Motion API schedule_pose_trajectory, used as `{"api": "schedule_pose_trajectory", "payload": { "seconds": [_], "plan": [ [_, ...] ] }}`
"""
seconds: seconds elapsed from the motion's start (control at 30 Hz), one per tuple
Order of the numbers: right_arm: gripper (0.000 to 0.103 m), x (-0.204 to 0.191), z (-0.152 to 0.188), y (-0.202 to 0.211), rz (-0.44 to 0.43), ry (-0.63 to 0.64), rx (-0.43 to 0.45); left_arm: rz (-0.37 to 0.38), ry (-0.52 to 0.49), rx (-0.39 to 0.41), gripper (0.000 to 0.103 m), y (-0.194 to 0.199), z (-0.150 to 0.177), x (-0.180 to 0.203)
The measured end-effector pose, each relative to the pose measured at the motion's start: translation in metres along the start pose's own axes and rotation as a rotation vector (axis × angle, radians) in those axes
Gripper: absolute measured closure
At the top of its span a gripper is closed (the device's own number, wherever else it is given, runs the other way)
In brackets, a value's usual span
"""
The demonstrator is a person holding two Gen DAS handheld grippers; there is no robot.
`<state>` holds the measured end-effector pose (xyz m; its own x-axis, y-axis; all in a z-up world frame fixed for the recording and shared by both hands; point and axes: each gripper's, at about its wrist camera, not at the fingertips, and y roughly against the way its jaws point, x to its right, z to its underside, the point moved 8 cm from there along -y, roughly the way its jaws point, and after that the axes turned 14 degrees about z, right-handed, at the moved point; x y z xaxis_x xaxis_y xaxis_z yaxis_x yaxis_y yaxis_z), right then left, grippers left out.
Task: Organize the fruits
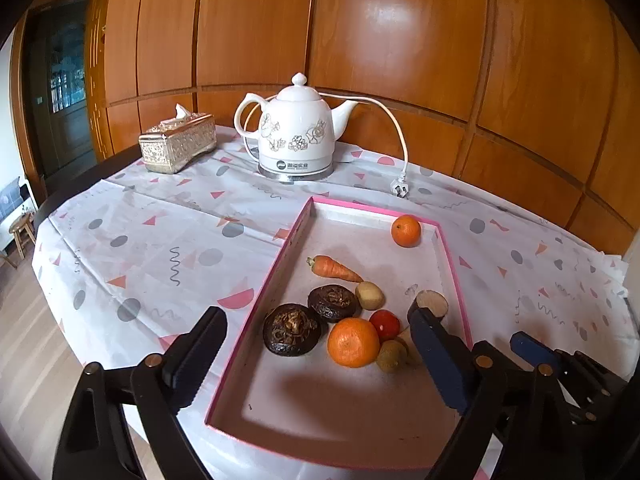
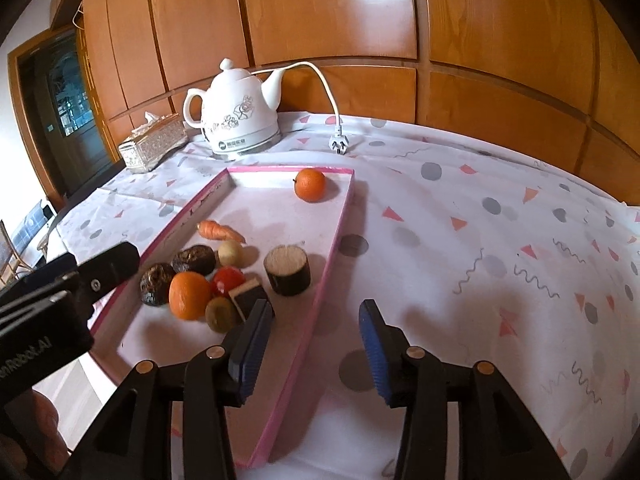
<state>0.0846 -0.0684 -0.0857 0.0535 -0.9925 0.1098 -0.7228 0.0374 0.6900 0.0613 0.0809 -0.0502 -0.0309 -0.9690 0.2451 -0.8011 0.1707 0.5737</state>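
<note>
A pink-rimmed tray (image 1: 296, 236) (image 2: 340, 232) holds a near orange (image 1: 353, 342) (image 2: 189, 295), a far orange (image 1: 405, 231) (image 2: 310, 185), a small tomato (image 1: 385, 324) (image 2: 228, 280), a kiwi (image 1: 391, 356) (image 2: 221, 314), a carrot (image 1: 334, 269) (image 2: 219, 231), a potato (image 1: 370, 295) (image 2: 230, 253), two dark mushrooms (image 1: 292, 330) (image 2: 194, 259) and a cut dark cylinder (image 2: 287, 270). My left gripper (image 1: 316, 360) is open over the tray's near end, empty. My right gripper (image 2: 314, 344) is open above the tray's right rim, empty.
A white kettle (image 1: 296, 132) (image 2: 238, 114) with its loose cord and plug (image 1: 400, 189) (image 2: 338, 145) stands behind the tray. A silver tissue box (image 1: 178, 144) (image 2: 154, 146) is at the back left. The patterned tablecloth (image 2: 500, 260) stretches right of the tray.
</note>
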Motion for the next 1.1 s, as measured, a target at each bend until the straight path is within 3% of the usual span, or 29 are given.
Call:
{"api": "schedule_pose_trajectory", "payload": {
  "seconds": [0.23,1.1],
  "plan": [
    [0.057,-0.004,0.007,0.009,0.011,0.025,0.012,-0.021,-0.003,0.013,0.0,0.01,0.004,0.001],
    [0.056,-0.008,0.006,0.015,0.016,0.037,0.029,-0.094,0.023,0.072,0.0,0.03,0.0,-0.01]
  ]
}}
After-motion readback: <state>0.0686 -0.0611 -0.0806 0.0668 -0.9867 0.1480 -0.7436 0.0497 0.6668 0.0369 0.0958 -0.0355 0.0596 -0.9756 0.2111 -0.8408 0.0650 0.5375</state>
